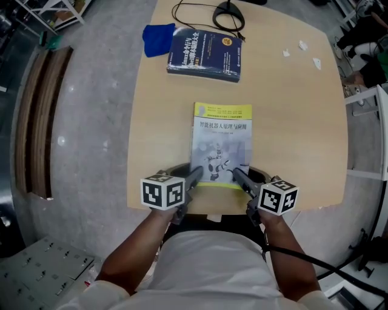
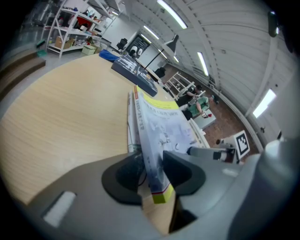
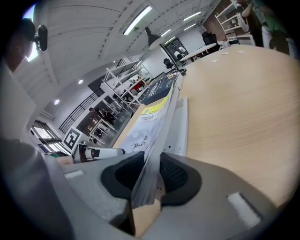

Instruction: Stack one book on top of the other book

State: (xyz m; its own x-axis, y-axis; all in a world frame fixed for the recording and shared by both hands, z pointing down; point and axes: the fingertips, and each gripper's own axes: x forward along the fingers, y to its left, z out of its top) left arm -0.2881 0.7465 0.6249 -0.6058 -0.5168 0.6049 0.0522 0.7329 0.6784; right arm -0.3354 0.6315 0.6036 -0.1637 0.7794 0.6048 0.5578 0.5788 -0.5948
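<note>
A white book with a yellow top band (image 1: 221, 142) lies on the near half of the wooden table (image 1: 291, 121); a dark blue book (image 1: 205, 54) lies at the far end. My left gripper (image 1: 197, 175) is at the white book's near left corner. In the left gripper view the book (image 2: 159, 122) runs between the jaws of the left gripper (image 2: 152, 173), leaning on one pad with a slim gap at the other. My right gripper (image 1: 238, 175) is at the near right corner. The right gripper (image 3: 150, 176) is shut on the book's edge (image 3: 152, 122).
A blue cloth (image 1: 157, 39) lies beside the blue book, and a black cable (image 1: 212, 15) loops behind it. Small paper scraps (image 1: 303, 51) sit at the far right. The table's near edge is right under both grippers. Bare wood separates the two books.
</note>
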